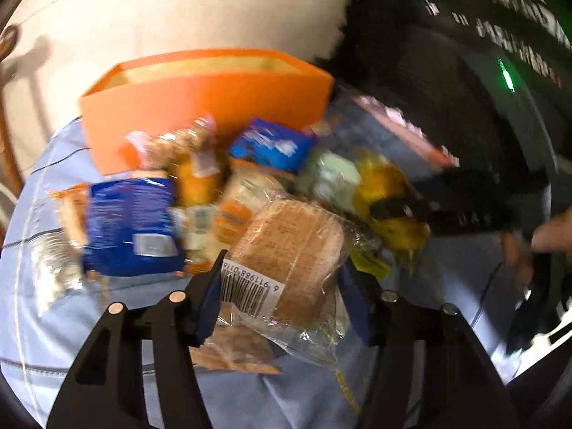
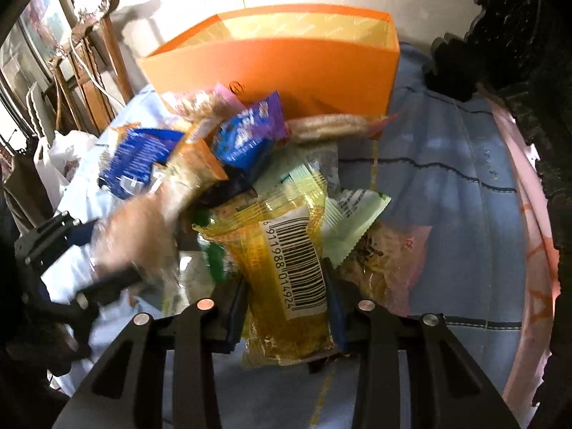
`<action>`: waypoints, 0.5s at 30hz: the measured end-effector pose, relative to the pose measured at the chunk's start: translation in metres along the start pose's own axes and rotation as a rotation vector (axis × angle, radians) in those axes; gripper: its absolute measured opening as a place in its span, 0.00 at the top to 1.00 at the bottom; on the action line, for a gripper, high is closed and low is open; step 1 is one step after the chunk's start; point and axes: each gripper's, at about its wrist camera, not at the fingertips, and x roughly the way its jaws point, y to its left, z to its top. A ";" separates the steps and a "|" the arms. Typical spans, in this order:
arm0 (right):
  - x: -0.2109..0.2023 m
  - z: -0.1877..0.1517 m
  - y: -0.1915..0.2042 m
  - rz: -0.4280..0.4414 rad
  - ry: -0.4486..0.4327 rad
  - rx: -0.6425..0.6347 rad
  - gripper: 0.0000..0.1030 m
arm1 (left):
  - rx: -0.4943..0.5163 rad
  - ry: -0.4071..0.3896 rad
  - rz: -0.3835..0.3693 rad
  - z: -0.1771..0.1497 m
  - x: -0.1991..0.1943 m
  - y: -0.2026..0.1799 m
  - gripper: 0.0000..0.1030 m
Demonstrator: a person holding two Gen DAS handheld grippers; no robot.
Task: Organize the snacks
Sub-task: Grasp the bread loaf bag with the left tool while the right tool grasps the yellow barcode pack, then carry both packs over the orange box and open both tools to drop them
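A pile of wrapped snacks lies on a blue cloth (image 1: 64,325) in front of an open orange box (image 1: 200,100), which also shows in the right wrist view (image 2: 286,68). My left gripper (image 1: 282,279) is shut on a clear-wrapped brown bread snack (image 1: 296,246) with a barcode label. My right gripper (image 2: 286,286) is shut on a yellow packet (image 2: 282,279) with a barcode. The left gripper and its bread snack appear blurred in the right wrist view (image 2: 132,236). The right gripper on the yellow packet appears in the left wrist view (image 1: 397,211).
Blue packets (image 1: 132,221) (image 2: 246,136), a pale green packet (image 2: 354,214), a rice-cake pack (image 2: 329,127) and others lie in the pile. A wooden rack (image 2: 89,71) and white bag (image 2: 60,157) stand left. A dark carved object (image 2: 529,71) is at the right.
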 end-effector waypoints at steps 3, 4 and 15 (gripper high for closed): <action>-0.018 0.002 0.006 0.009 -0.038 -0.006 0.63 | -0.023 -0.050 0.019 0.010 -0.021 0.007 0.45; -0.025 0.004 0.008 0.012 -0.055 -0.007 0.63 | -0.029 -0.070 0.029 0.015 -0.031 0.010 0.45; -0.132 0.059 0.037 0.023 -0.301 -0.066 0.63 | -0.039 -0.262 0.101 0.083 -0.117 0.024 0.44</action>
